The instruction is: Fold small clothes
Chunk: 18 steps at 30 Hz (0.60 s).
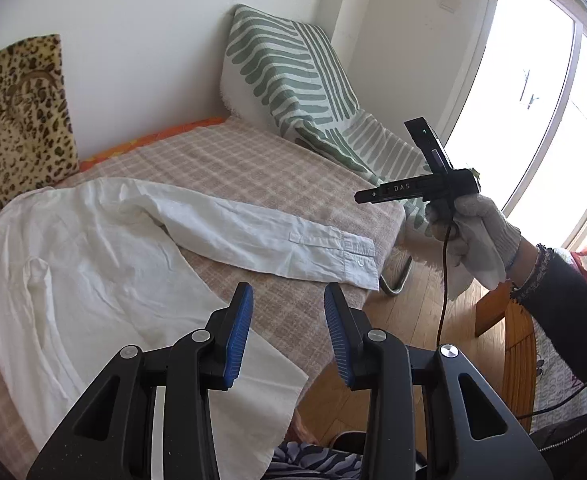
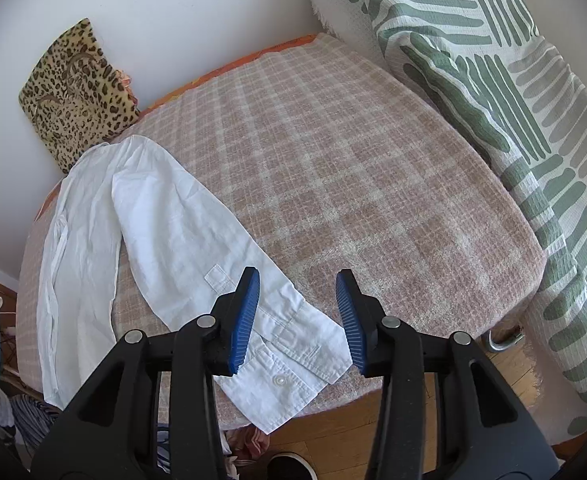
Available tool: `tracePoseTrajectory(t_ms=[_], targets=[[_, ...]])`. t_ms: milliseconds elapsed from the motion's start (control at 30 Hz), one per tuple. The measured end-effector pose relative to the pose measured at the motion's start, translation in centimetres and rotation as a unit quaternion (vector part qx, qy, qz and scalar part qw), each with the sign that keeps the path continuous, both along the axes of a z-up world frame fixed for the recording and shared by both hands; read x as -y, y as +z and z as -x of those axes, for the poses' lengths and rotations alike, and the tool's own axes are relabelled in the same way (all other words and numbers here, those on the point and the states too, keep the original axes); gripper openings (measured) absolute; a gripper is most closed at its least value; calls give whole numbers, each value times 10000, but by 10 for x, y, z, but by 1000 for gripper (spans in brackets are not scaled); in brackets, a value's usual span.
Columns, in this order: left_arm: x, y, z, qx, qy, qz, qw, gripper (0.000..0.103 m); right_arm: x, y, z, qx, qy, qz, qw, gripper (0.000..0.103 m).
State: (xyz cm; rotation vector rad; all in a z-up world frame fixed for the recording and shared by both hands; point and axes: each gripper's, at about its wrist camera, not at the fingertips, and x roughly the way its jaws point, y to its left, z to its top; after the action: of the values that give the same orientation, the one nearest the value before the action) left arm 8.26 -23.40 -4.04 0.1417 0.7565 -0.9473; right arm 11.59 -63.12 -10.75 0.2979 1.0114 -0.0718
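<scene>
Since the white shirt (image 1: 93, 264) is thin, creased cotton, I expect it to be light, limp and quick to drape or slide when lifted, so pinching a single layer mid-panel would just bunch it. It lies spread on the checked bed cover (image 1: 253, 160), body toward the left, hem corner hanging slightly over the near edge, 1 long sleeve (image 1: 253, 232) stretched rightward.

Left to right, left wrist view: 1 leopard-print cushion (image 1: 17, 120) against the wall, 1 shirt, 1 green-striped throw (image 1: 293, 80) over what looks like a chair, then my gloved right hand (image 1: 473, 232) holding its tool.

My left gripper (image 1: 289, 332) hovers over the hem region, jaws parted, nothing between the pads, no contact with cloth that I can see. My right gripper (image 2: 297, 320) hangs above the cuff (image 2: 289, 364), jaws also apart and empty.

Best grab points, in my judgement:
- cuff: doubled, stitched fabric, stiffer, 1 button (image 2: 280, 380) visible there; bite the edge, not the button.
- hem corner near the left gripper: seam gives something to hold.
- shoulder seam later, for the body fold.

Count: 1 shirt, 1 clearly visible sleeve (the 2nd looks tucked along the left side, not certain), 2 grippers, both empty. Other clothes at the bottom edge, off the bed, too cropped to count.

Risk: thin cloth slips from ribbed pads if the bite is shallow.
</scene>
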Motion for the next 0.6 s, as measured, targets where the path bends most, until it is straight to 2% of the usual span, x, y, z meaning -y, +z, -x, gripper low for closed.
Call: tracePoseTrajectory(t_ms=[200, 400, 433, 500, 600], targets=[[57, -25, 4, -173, -397, -79, 9990, 35, 33, -41, 12, -333, -56, -426, 9985, 42], [95, -48, 3, -230, -535, -114, 9982, 35, 47, -63, 21, -369, 42, -979, 9945, 42], [100, -52, 2, -281, -551, -81, 9981, 36, 47, -65, 22, -379, 83, -1015, 9941, 42], [112, -60, 2, -351, -573, -36, 9977, 46, 46, -69, 25, -419, 172, -1060, 9933, 42], [134, -72, 6, -316, -725, -73, 9968, 47, 41, -73, 27, -432, 279, -1089, 9927, 40]])
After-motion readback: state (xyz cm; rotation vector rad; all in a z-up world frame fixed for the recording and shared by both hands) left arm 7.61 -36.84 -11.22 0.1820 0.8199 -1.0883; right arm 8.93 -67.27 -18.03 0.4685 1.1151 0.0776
